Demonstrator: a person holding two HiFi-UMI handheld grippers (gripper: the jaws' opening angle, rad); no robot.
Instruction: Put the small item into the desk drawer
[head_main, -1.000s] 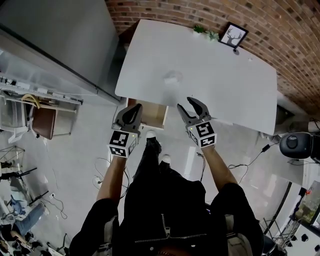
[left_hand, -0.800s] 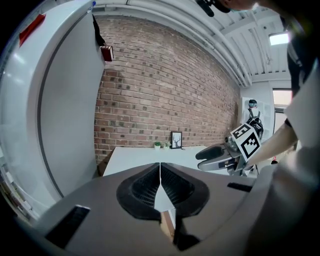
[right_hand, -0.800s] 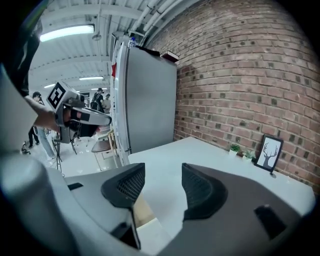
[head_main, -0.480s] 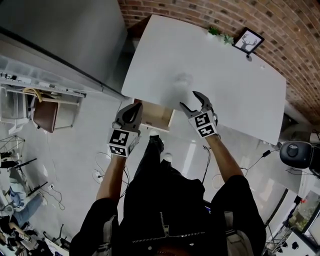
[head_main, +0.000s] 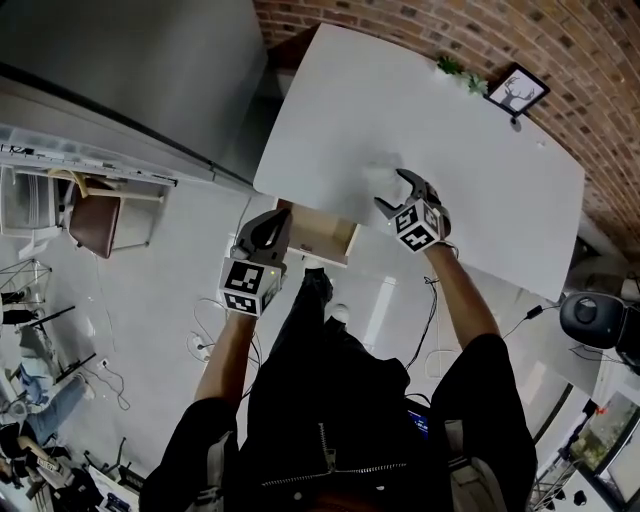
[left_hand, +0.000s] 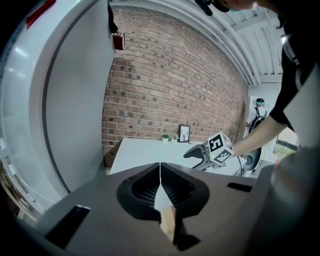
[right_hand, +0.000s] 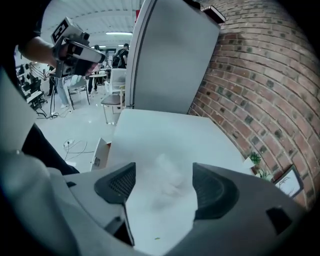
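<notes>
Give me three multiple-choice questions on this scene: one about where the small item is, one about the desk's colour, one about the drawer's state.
1. Where is the small item? A on the floor; B on the desk; C on a chair.
2. What colour is the desk top? A white; B black; C green.
3. The drawer is: A shut; B open; C lying on the floor.
Answers: 1 B, it lies pale on the desk top. 2 A, the top is plain white. 3 B, its wooden inside shows below the desk's near edge.
</notes>
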